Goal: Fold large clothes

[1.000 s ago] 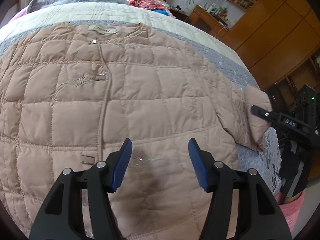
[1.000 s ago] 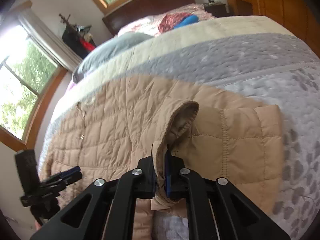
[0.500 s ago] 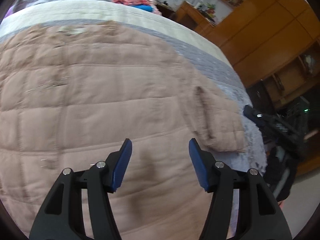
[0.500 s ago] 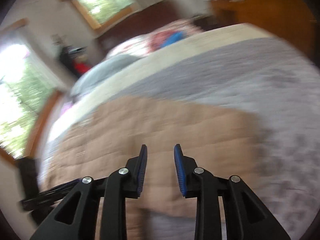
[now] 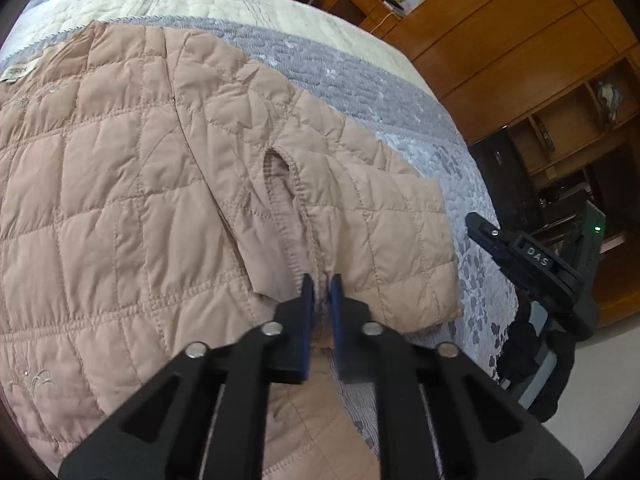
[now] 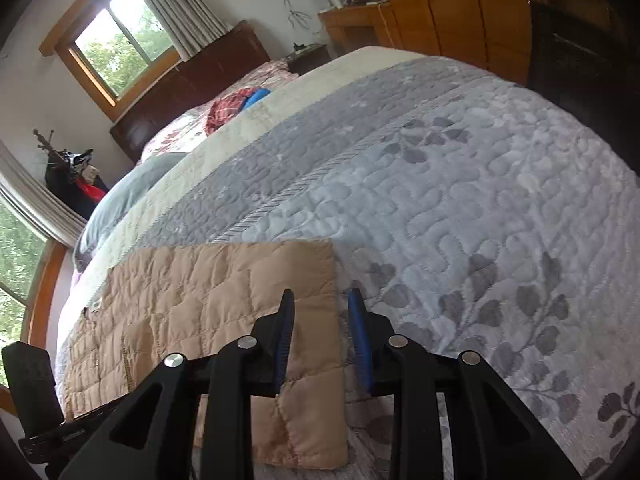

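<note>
Where things stand: as the beige quilted padded jacket [image 5: 132, 184] lies spread front-up across the grey-and-cream patterned bedspread [image 6: 460, 184], the folding looks barely begun.

Jacket position: it covers the near part of the bed, collar label toward the pillows, body flat and unfolded; its fastenings are not visible in these views.

Sleeve: the sleeve [image 5: 372, 216] nearest the bed's edge is doubled back on itself, cuff opening turned toward the body, making a short flat flap on the bedspread.

Left gripper [image 5: 320, 286]: its blue-padded jaws are clenched on the stitched cuff edge of that sleeve, with the fabric pinched between them.

Right gripper [image 6: 320, 312]: its jaws stand a little apart and grasp nothing; they hover over the outer edge of the folded sleeve flap, one finger above the beige fabric, the other above the bedspread.

Done so far: judging by the layout, one sleeve has had a first fold.

Left to do: bringing this sleeve across the chest, the far sleeve (out of view here), then the body folds; most of the task remains.

Likely step in hand: carrying the pinched cuff inward over the jacket front.

Risk: puffy quilting may spring back open once let go.
</note>
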